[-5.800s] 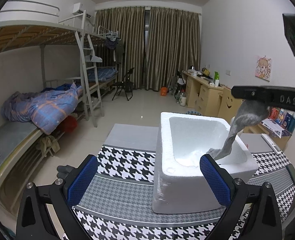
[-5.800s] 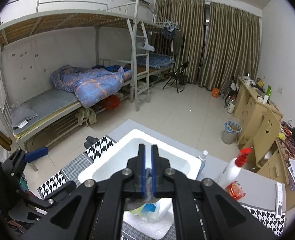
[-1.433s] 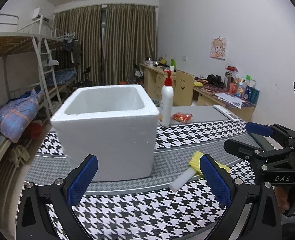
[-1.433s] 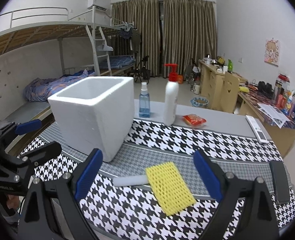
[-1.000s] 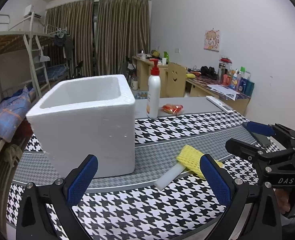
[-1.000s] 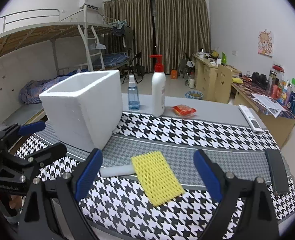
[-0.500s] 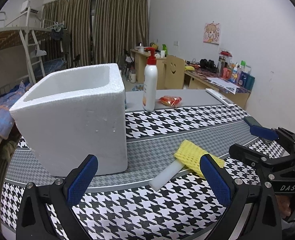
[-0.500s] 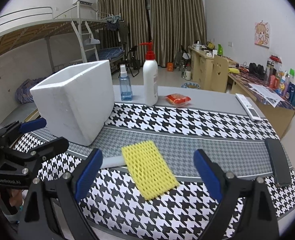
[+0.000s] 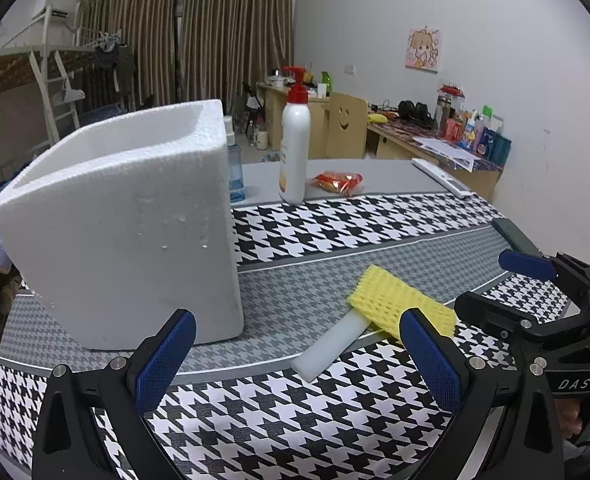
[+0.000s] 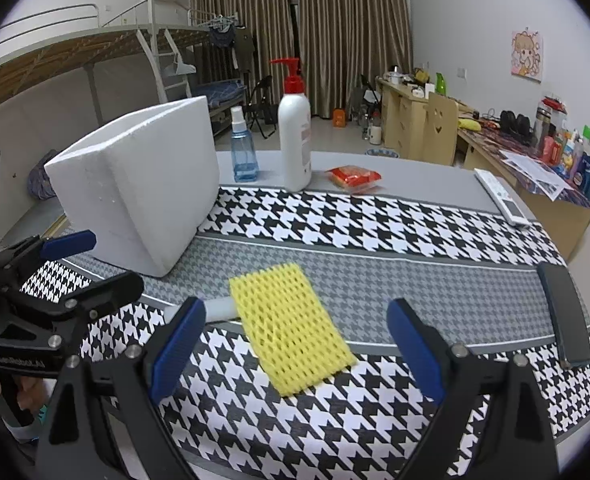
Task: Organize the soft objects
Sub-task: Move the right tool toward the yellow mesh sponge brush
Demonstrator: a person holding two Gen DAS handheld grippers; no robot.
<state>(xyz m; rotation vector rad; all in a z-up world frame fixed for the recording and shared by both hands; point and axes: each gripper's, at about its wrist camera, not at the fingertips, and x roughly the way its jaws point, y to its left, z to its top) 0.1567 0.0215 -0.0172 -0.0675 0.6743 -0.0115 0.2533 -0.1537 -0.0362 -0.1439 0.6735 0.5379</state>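
Note:
A yellow foam net sleeve (image 10: 291, 324) lies flat on the houndstooth cloth, partly over a white foam stick (image 10: 219, 307). The same yellow foam net sleeve (image 9: 399, 300) and white foam stick (image 9: 331, 348) show in the left wrist view. A white styrofoam box (image 9: 127, 224) stands on the left of the table; its inside is hidden. My right gripper (image 10: 295, 344) is open, low over the table, with the sleeve between and ahead of its fingers. My left gripper (image 9: 295, 356) is open near the front edge, close to the stick. Neither touches anything.
A white pump bottle (image 10: 295, 136), a blue spray bottle (image 10: 243, 158), a red snack packet (image 10: 353, 177) and a white remote (image 10: 501, 196) sit at the far side of the table. A dark phone (image 10: 565, 316) lies at the right edge. Bunk beds and desks stand behind.
My right gripper let go of a grey cloth into the box earlier. Both grippers have since come down to table height and now edge closer to the yellow sleeve.

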